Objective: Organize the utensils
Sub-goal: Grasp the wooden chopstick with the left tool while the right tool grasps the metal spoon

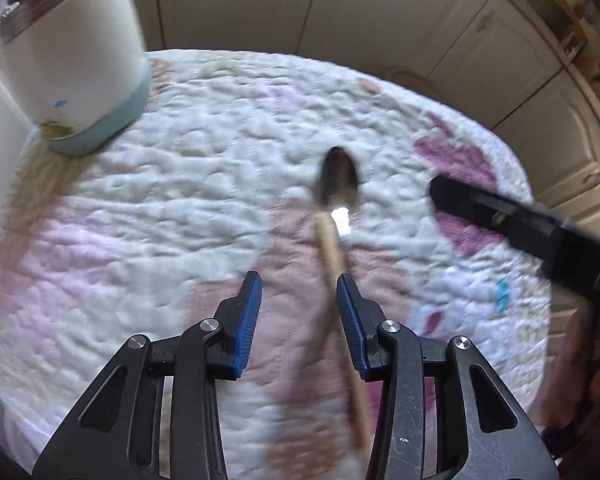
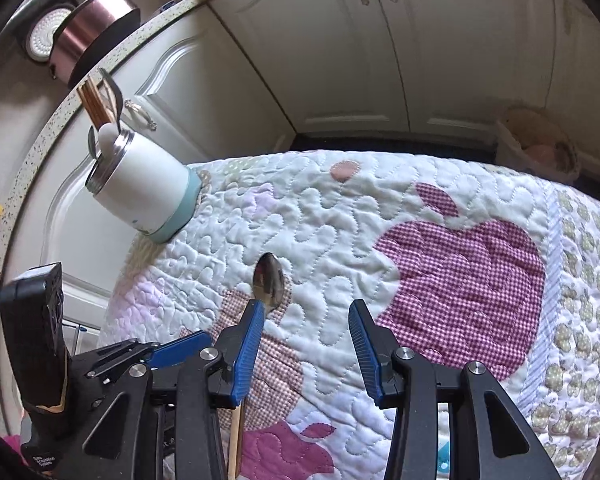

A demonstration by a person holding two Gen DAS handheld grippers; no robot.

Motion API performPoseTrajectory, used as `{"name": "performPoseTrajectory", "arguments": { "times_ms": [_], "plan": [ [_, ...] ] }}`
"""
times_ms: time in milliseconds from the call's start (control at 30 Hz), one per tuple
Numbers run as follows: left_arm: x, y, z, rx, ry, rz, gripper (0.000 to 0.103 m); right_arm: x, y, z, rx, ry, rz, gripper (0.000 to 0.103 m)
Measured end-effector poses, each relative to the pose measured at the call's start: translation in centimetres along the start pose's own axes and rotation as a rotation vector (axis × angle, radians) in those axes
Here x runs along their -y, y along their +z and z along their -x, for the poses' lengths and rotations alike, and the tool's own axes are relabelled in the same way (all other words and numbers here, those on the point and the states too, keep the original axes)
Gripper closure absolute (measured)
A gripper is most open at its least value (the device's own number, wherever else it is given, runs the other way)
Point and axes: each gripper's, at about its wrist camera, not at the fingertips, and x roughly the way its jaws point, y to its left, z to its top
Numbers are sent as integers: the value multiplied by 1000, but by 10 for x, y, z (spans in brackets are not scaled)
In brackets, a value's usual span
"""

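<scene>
A: What do we see? A spoon (image 1: 337,184) with a pale wooden handle lies on the quilted cover (image 1: 180,184), bowl pointing away from us. Our left tool (image 1: 299,292) hangs over it with its jaws apart; the handle runs up between them, close against the right-hand blue pad, and we judge it is not yet pinched.

B: And our right tool (image 2: 306,318)?

A: Also parted and holding nothing, just beside the left one, over the same spoon. Far to the left stands the white holder (image 2: 140,196) with a teal base, already carrying chopsticks and spoons.

B: What could go wrong?

A: The handle sits off-centre, so closing may nudge it sideways or catch only its edge. The soft, bumpy quilt could let it sink or snag a pad. The two tools are close and might collide. The tall holder could tip on the padding.
</scene>
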Motion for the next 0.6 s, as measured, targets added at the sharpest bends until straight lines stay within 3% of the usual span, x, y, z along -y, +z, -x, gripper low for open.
{"name": "performPoseTrajectory", "arguments": {
  "times_ms": [167, 367, 500, 600],
  "plan": [
    [-22, 0, 13, 10, -54, 69, 66, -2, 5, -8, -5, 6, -10, 61],
    [10, 6, 11, 5, -121, -7, 66, -5, 4, -9, -21, 6, -9, 61],
    [28, 10, -10, -39, -125, -30, 66, 1, 4, -3, -11, 4, -25, 61],
    [32, 7, -11, -36, -76, -60, 67, 6, 5, -1, -7, 0, -35, 61]
  ]
}}
